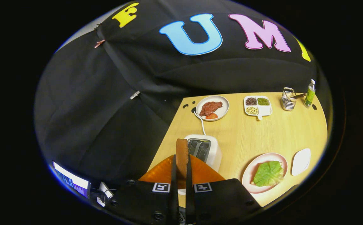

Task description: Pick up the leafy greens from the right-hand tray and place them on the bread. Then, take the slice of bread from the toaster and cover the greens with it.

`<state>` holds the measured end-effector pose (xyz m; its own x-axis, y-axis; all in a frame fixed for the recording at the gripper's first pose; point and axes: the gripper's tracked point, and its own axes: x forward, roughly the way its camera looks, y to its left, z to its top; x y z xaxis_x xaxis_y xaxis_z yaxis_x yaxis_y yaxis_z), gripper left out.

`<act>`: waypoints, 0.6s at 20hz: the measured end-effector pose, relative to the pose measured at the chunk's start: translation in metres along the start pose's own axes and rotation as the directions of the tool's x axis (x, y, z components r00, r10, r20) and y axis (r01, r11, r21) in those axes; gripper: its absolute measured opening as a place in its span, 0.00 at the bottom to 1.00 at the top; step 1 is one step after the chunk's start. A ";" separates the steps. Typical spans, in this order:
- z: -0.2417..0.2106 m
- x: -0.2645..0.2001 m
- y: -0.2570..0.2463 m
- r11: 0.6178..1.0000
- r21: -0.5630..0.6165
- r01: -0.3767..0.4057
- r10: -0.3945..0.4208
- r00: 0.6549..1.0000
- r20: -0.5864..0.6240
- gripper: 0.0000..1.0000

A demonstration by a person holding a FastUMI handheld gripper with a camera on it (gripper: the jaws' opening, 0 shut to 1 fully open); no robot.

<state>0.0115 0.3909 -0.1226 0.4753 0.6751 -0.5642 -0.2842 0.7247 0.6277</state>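
Now the slice of bread (181,154) stands upright between the two fingers of the gripper (181,175), which are closed on its flat sides, so the gripper holds it above the table. It is a thin slice with a brown crust along its edge. Just beyond it and a little to the right stands the white toaster (211,150), a rounded box with two dark metal slots on top; a white cable (200,123) runs from it over the wooden table (262,134). Behind the fingers lies something orange (200,172) with a shiny, wavy surface; I cannot tell what it is. To the right of the fingers is a round pink plate (250,172), and on it the leafy greens (269,173) lie, light green and wrinkled; the bread under them I cannot see clearly. Just beside this plate is a small white tray (301,161).
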 end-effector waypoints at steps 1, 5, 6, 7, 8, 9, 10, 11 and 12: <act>-0.001 -0.009 -0.011 1.000 -0.009 0.001 -0.001 1.000 0.009 0.13; -0.016 -0.035 -0.078 0.997 0.001 0.080 -0.080 0.996 0.030 0.13; -0.020 -0.040 -0.095 0.995 0.017 0.102 -0.103 0.994 0.033 0.13; -0.024 -0.044 -0.112 0.992 0.029 0.119 -0.120 0.992 0.035 0.13; -0.028 -0.046 -0.129 0.991 0.039 0.128 -0.130 0.991 0.041 0.13; -0.032 -0.046 -0.145 0.989 0.048 0.137 -0.140 0.989 0.047 0.13; -0.040 -0.046 -0.163 0.987 0.051 0.153 -0.155 0.987 0.048 0.13; -0.048 -0.044 -0.182 0.983 0.055 0.174 -0.176 0.983 0.043 0.13; -0.058 -0.043 -0.198 0.979 0.069 0.191 -0.193 0.981 0.034 0.13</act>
<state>-0.0011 0.2264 -0.2540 0.5490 0.5173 -0.6565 -0.1300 0.8288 0.5443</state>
